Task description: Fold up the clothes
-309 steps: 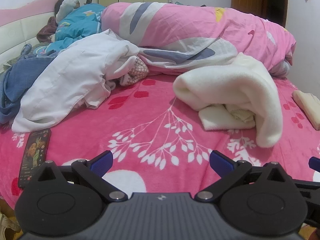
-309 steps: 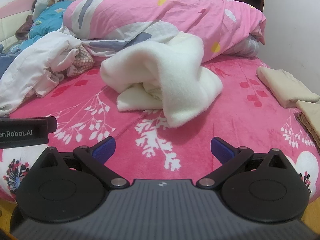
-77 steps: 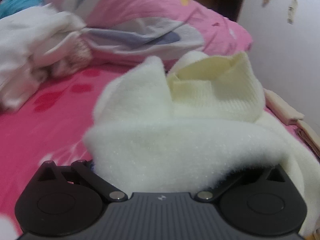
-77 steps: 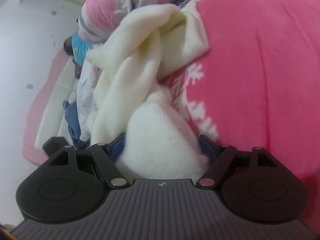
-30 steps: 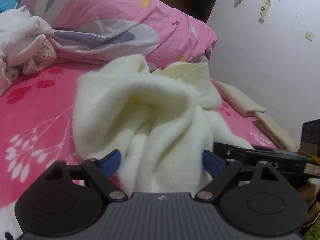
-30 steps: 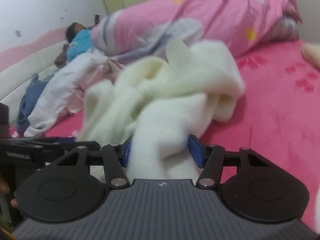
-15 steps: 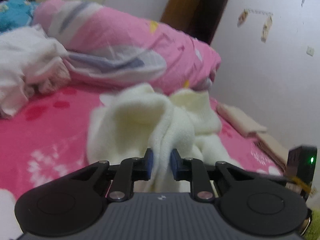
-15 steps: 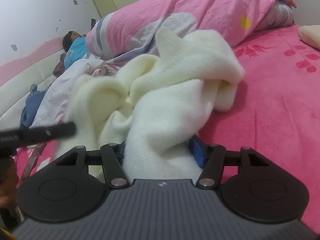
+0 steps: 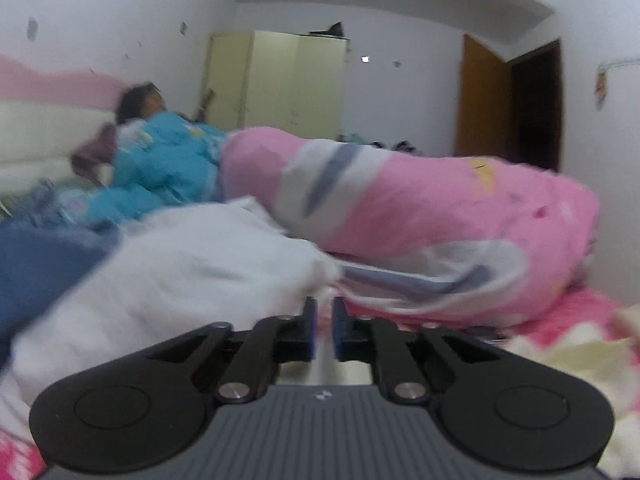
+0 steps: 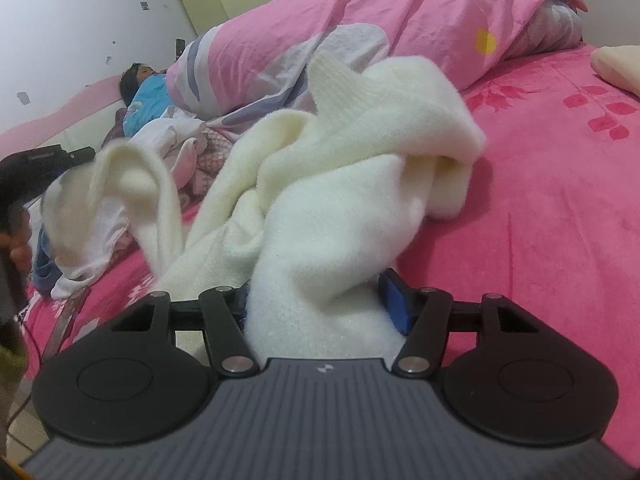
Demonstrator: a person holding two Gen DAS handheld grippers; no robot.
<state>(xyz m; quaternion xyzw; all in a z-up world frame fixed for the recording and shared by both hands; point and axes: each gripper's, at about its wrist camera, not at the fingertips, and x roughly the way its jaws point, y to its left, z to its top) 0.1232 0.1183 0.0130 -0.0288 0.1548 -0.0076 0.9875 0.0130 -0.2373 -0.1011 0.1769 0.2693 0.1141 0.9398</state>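
Note:
A cream fleece garment (image 10: 344, 200) lies bunched on the pink bedspread (image 10: 552, 208). My right gripper (image 10: 324, 300) is shut on a thick fold of it near the bed's front edge. My left gripper (image 9: 323, 330) has its jaws nearly together with a sliver of cream cloth between them; in the right wrist view it (image 10: 44, 168) holds one end of the garment (image 10: 132, 184) lifted at the left. Part of the garment (image 9: 576, 356) shows at the lower right of the blurred left wrist view.
A rolled pink quilt (image 9: 420, 216) lies across the back of the bed. A white garment (image 9: 168, 280) and blue clothes (image 9: 36, 264) are piled at the left. A person in blue (image 9: 160, 160) lies by the headboard. A folded beige piece (image 10: 616, 64) sits far right.
My left gripper has risen and swung left with its end of the garment, so its view now looks over the bed. My right gripper keeps its hold, barely moved.

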